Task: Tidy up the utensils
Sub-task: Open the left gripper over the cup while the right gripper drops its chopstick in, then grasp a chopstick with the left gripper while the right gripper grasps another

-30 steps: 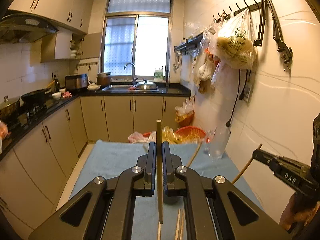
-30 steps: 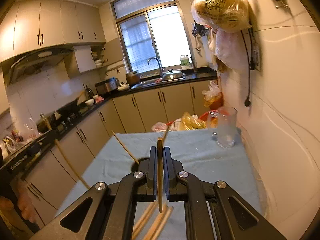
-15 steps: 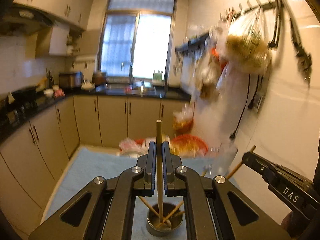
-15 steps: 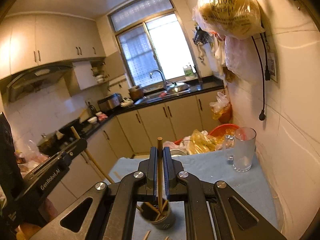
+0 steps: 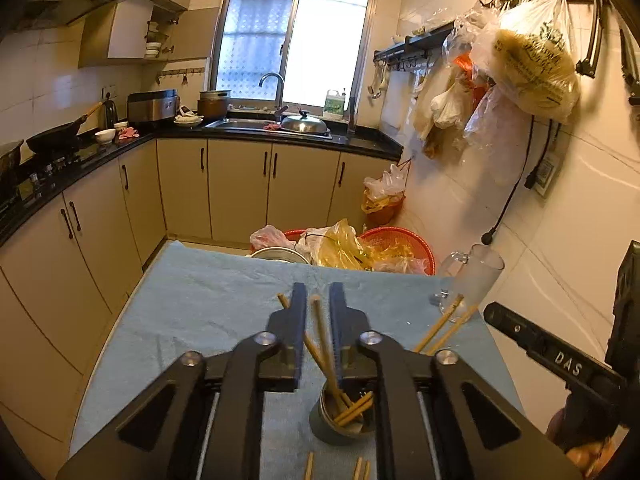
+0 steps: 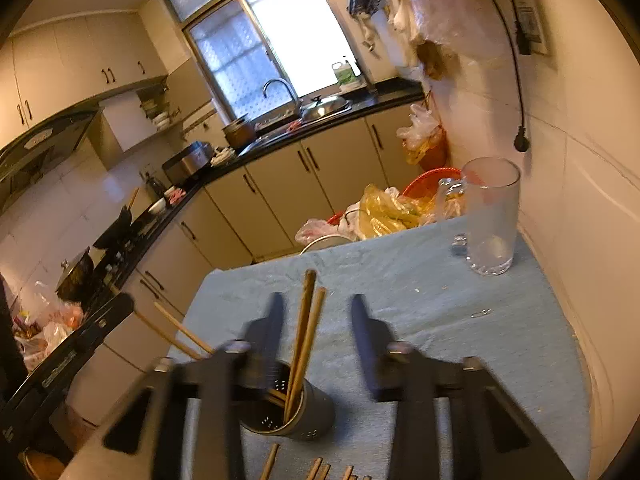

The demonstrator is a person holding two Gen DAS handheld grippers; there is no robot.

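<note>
Left tongs (image 5: 318, 300): jaws have just been opening, now a narrow gap; a chopstick (image 5: 320, 336) stands loose between them, lower end in the cup (image 5: 340, 420), no pad pressing on it that we can see. Released.

Right tongs (image 6: 316, 316): jaws have just been opening, wide apart, nothing gripped. Two sticks (image 6: 304, 332) lean between them, ends in the same cup (image 6: 288, 412). Blurred, so detail is poor.

Cup sits on the blue cloth over the table (image 5: 200, 300), near edge, w/ several sticks in it fanning out. More sticks (image 6: 268, 464) lie flat on the cloth in front of the cup, not yet sorted. Glass mug (image 6: 490, 216) far right by the wall, well apart.

Risks, our guess: both tongs crowd one small cup. Pulling back w/ a stick between the jaws could snag it, flick it out or tip the cup. The two tongs could also knock each other.

Vs. a second ago: each tong was clenched on one upright stick and the cup was not clearly in view; now both sticks stand in the cup.
</note>
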